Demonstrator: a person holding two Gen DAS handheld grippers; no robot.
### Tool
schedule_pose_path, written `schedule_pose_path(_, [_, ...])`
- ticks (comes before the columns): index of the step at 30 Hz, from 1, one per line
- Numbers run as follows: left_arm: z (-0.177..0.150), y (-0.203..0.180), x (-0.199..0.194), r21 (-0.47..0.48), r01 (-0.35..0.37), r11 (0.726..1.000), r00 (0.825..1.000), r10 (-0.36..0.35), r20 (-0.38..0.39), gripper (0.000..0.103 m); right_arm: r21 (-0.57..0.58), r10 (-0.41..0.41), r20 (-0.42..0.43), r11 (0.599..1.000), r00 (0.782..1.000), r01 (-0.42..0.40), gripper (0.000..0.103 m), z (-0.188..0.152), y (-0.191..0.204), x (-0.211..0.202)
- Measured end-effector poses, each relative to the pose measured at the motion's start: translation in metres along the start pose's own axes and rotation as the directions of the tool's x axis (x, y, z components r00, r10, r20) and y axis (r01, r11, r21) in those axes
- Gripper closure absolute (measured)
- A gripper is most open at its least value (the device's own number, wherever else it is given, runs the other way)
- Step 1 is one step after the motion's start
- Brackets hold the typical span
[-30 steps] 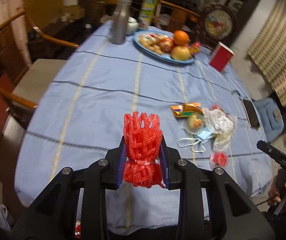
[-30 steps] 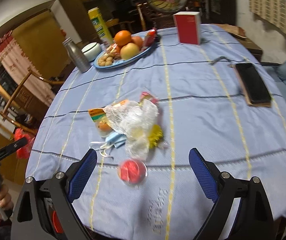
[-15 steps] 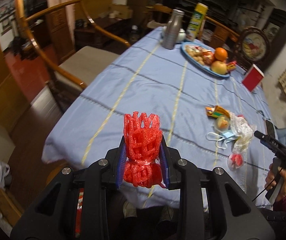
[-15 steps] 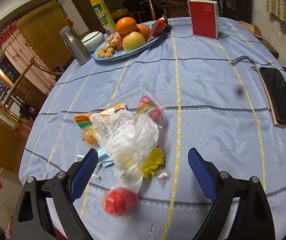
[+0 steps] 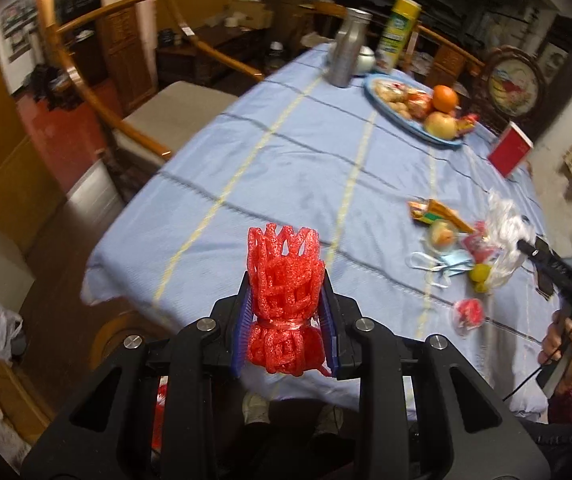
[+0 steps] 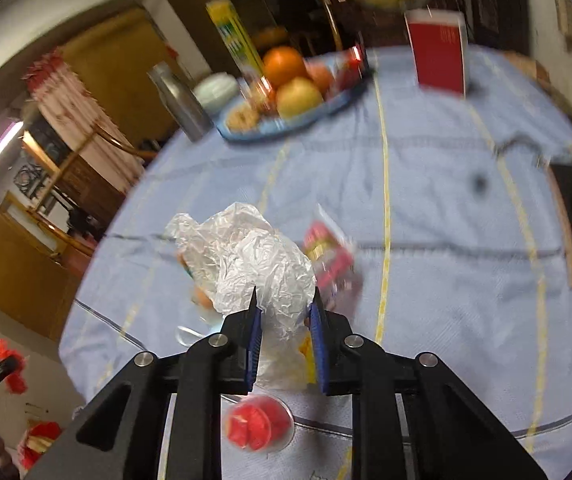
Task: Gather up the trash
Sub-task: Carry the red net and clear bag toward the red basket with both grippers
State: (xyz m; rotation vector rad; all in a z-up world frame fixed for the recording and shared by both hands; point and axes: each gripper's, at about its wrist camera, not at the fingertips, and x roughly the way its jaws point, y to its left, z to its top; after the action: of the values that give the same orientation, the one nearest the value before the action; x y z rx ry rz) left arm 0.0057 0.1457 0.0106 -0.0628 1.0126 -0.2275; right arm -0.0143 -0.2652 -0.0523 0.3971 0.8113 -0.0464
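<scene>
Red foam net (image 5: pixel 284 300) clamped in left claw (image 5: pixel 286 312) — right claw (image 6: pixel 284 320) just closing on crumpled plastic bag (image 6: pixel 262 264)

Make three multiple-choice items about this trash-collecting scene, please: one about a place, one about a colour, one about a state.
1. Where does the red box stand?
A. On the chair seat
B. On the blue tablecloth, behind the fruit plate
C. On the floor

2. What colour is the foam fruit net in the left gripper?
A. Red
B. Green
C. White

3. What is the state of the right gripper?
A. Wide open above a bare cloth
B. Closed on the steel bottle
C. Jaws just closed in on the crumpled clear plastic bag

Answers:
1 B: the box stands upright on the cloth at the far end of the table.
2 A: the net between the blue pads is bright red.
3 C: the blue pads press the bag from both sides.
</scene>
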Motion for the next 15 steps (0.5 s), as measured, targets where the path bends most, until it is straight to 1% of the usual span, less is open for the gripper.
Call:
schedule_pose_path(4, [0.018,-0.035,0.017,0.090,0.085,0.992,0.996,-0.084,-0.007,0.072,0.008,-0.013,0.102,1.000,0.995,0.013,0.081,0.010,-0.002,-0.050])
schedule_pose_path(7, [0.029,-0.065,0.029,0.163,0.154,0.975,0.988,-0.153,-0.018,0.072,0.039,-0.048,0.158,0.998,0.986,0.042,0.081,0.007,-0.011,-0.086])
schedule_pose_path(10, [0.038,-0.098,0.038,0.239,0.219,0.946,0.976,-0.216,-0.039,0.072,0.077,-0.096,0.181,0.993,0.979,0.084,0.081,-0.004,-0.020,-0.111])
schedule_pose_path(15, [0.045,-0.148,0.050,0.336,0.317,0.887,0.948,-0.305,-0.090,0.072,0.149,-0.175,0.182,0.978,0.968,0.149,0.080,-0.032,-0.037,-0.135])
